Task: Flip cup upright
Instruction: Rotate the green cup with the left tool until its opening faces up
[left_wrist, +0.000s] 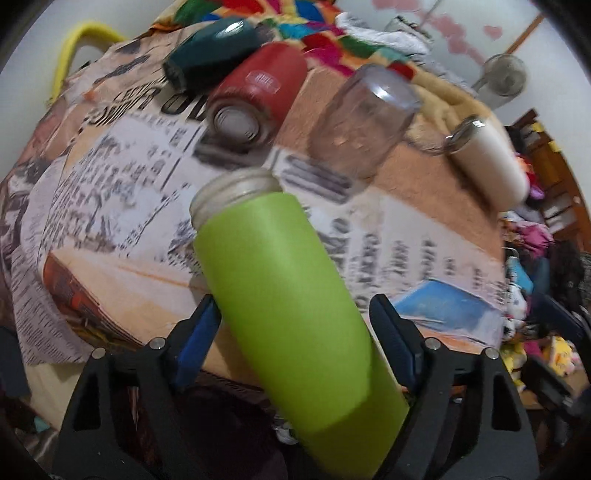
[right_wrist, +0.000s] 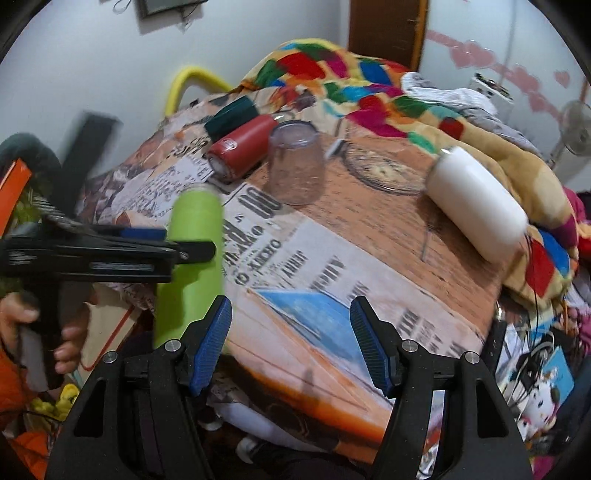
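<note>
A lime green cup (left_wrist: 291, 295) with a bare metal threaded mouth is held between the blue pads of my left gripper (left_wrist: 295, 328), lifted off the table and nearly upright, mouth up. In the right wrist view the same green cup (right_wrist: 192, 258) hangs at the table's left edge with the left gripper (right_wrist: 173, 247) clamped across it. My right gripper (right_wrist: 291, 339) is open and empty above the near edge of the newspaper-covered table (right_wrist: 332, 266).
A clear cup (right_wrist: 295, 166) stands upside down mid-table. A red cup (right_wrist: 242, 147) and a dark green one (right_wrist: 231, 114) lie on their sides behind it. A white cup (right_wrist: 476, 203) lies at the right. A colourful blanket (right_wrist: 369, 92) is heaped behind.
</note>
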